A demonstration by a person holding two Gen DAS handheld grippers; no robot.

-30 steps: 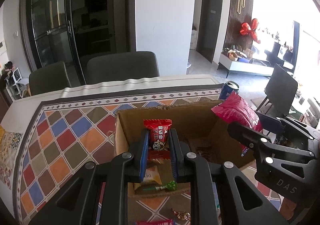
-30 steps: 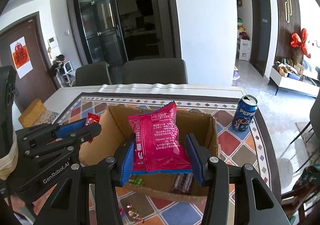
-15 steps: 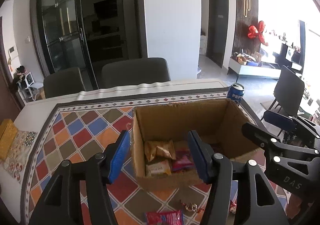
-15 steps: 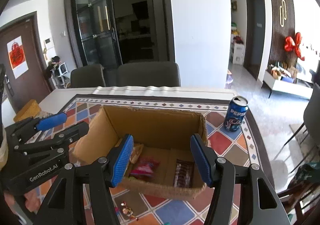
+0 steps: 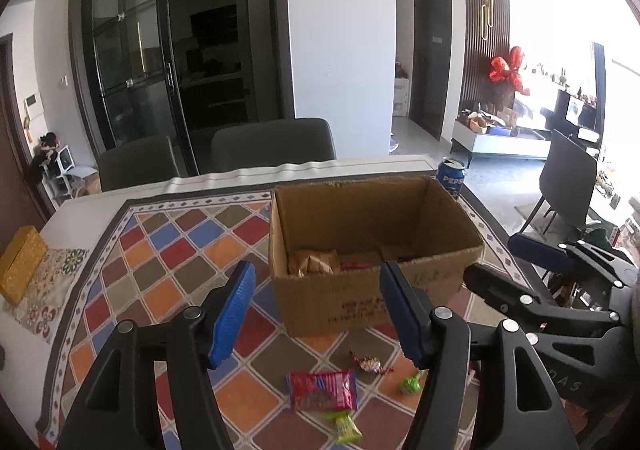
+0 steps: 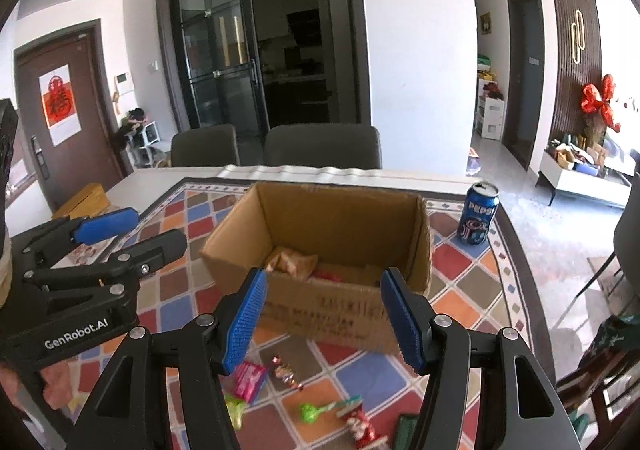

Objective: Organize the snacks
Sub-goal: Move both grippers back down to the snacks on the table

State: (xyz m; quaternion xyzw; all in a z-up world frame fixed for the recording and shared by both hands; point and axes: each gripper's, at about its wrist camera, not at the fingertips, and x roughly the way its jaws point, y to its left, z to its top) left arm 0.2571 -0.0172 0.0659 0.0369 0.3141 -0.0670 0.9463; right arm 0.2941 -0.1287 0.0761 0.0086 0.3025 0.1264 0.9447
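Dining table under a checkered cloth, chairs on the far side. Cardboard box sits mid-table, open side up, long axis left-right. A second ago each gripper clamped a packet above it; now both packets are inside and the tongs are released: left gripper jaws just opened further, right gripper also open, nothing between either pair. Both are on the near side of the box. Red packet, green candies and wrapped sweet lie loose nearby, probably next. Soda can far right

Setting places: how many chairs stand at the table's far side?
2: the left chair and the right chair, side by side behind the far edge. More may sit out of view.
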